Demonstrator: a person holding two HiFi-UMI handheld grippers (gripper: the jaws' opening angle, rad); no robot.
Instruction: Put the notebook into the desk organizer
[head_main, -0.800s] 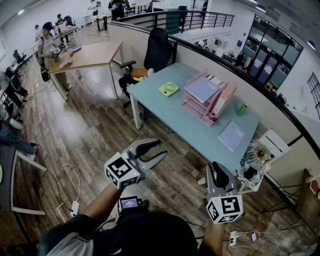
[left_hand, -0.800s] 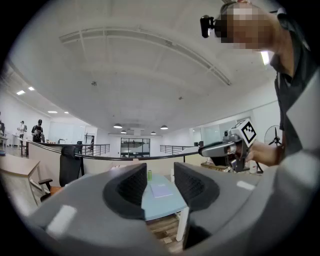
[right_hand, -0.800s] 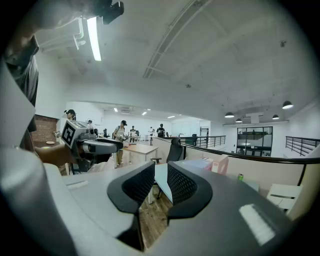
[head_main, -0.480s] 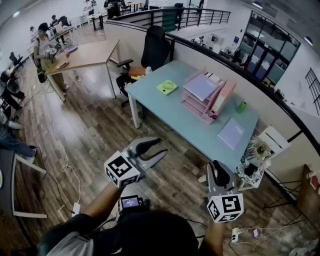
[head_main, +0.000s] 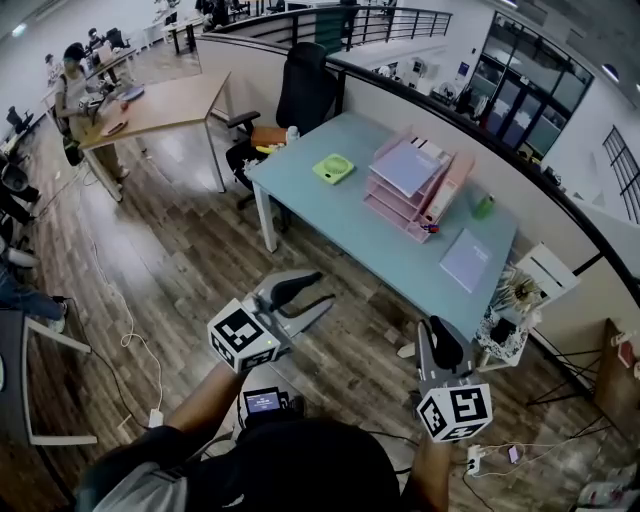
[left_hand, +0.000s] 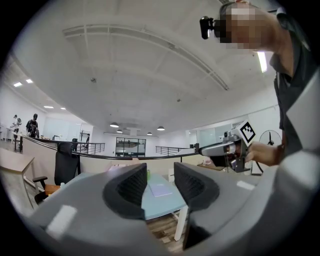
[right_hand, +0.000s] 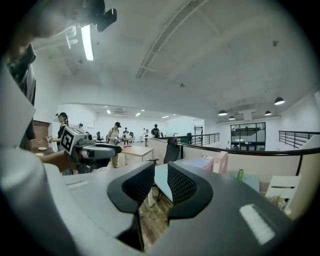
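well, nothing of the job is done yet. the notebook (head_main: 467, 260) lies flat on the pale blue desk (head_main: 330, 215), near the right end and apart from the pink desk organizer (head_main: 410, 185), which stands toward the middle against the back edge. the person stands on the wooden floor, well short of the desk, with both tools held out in front and neither one over the tabletop.

the left gripper (head_main: 322, 291) has its jaws spread with clear air between them. in its own view only the far-off desk and notebook show through the gap. the right gripper (head_main: 437, 335) has its jaws drawn close, with just a slim slit left, and nothing is pinched there either.

so the whole task is left, i'd say: walk up, take the notebook, carry it over and slide it into a tray of the organizer.

against the earlier frames little has changed. the desk has slid a touch up and left in the head view, as if the person has edged forward or turned a bit. both grippers hang in much the same pose, and the notebook and organizer have not moved on the desk.
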